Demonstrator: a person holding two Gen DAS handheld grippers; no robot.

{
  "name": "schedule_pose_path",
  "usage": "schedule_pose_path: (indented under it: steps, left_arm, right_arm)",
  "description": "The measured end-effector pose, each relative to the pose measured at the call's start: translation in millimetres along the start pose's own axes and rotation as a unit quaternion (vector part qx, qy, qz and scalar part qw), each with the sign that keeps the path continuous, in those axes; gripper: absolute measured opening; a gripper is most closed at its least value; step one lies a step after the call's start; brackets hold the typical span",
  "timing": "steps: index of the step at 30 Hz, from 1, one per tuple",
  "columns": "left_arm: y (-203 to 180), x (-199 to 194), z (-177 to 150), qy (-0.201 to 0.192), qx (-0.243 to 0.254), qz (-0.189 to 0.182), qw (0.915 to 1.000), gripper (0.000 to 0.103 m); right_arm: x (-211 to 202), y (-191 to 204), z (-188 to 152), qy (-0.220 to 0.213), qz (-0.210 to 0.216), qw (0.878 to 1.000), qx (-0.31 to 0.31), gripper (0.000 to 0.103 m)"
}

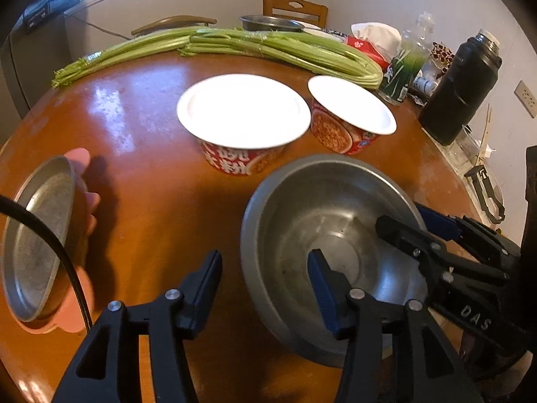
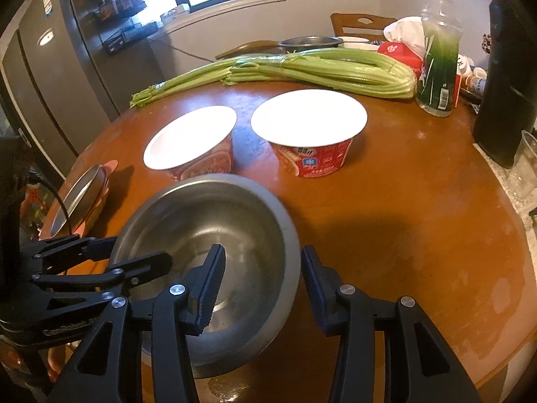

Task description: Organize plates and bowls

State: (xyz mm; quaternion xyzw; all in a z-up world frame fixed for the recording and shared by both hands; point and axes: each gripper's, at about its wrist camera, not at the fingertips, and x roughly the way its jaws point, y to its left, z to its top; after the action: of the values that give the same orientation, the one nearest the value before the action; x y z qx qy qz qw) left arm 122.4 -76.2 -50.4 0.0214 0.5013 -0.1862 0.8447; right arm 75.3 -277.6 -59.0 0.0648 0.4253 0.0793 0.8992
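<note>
A steel bowl (image 1: pixel 322 235) (image 2: pixel 208 245) stands near the front of the round wooden table (image 1: pixel 144 154). My left gripper (image 1: pixel 265 272) is open and straddles the bowl's left rim, one finger inside and one outside. My right gripper (image 2: pixel 261 275) is open and straddles the right rim the same way; it also shows in the left wrist view (image 1: pixel 419 225). Two red paper bowls with white insides (image 1: pixel 243 117) (image 1: pixel 350 112) stand behind the steel bowl. A steel plate (image 1: pixel 37 235) (image 2: pixel 80 194) lies tilted on a pink dish (image 1: pixel 79 159) at the left table edge.
Celery bundles (image 1: pixel 235 47) lie across the back of the table. Behind them sit a steel basin (image 1: pixel 268 21), a tissue pack (image 1: pixel 365 47), a green bottle (image 2: pixel 436 60) and a black flask (image 1: pixel 459 87). A fridge (image 2: pixel 50 77) stands left.
</note>
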Motion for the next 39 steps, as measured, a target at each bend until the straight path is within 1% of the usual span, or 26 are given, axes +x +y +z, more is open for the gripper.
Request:
schedule_pose_path:
  steps: [4,8,15,18,23,27,32,34,39]
  left_arm:
    - [10.2,-17.9,11.7,-0.022,-0.011,0.002,0.9997,0.053]
    - [22.8,-28.8,28.1,-0.041,-0.023,0.009,0.9988,0.054]
    - [36.6,-28.9,55.2,-0.049,-0.039,0.012,0.9980,0.054]
    - [41.1,-25.6,66.7,-0.050,-0.047,0.010,0.9976,0.054]
    - [47.3,-15.2,84.8,-0.047,-0.051,0.009,0.9975,0.054]
    - [52.8,-2.5,97.6,-0.037,-0.059,0.005,0.9975,0.054]
    - [54.0,13.7,104.6,-0.022,-0.065,0.000,0.9977,0.054]
    - [53.1,17.9,105.3,-0.018,-0.063,0.003,0.9978,0.054]
    - [51.0,24.3,105.4,-0.012,-0.059,-0.002,0.9982,0.054]
  right_arm:
    - [-5.9,-0.2,8.3,-0.010,-0.001,1.000,0.001,0.048]
    - [-9.3,4.2,23.0,-0.017,0.013,1.000,-0.002,0.048]
    - [-2.4,23.1,47.4,-0.015,0.040,0.999,-0.023,0.048]
    - [7.5,28.0,56.2,-0.006,0.057,0.998,-0.018,0.048]
    - [22.6,35.6,67.8,0.007,0.065,0.998,-0.020,0.048]
    - [33.3,39.2,74.6,0.017,0.070,0.997,-0.021,0.048]
    - [44.4,39.5,82.1,0.026,0.062,0.997,-0.025,0.048]
    - [47.5,40.3,83.9,0.030,0.062,0.997,-0.029,0.048]
    - [54.6,42.8,87.9,0.035,0.063,0.997,-0.035,0.048]
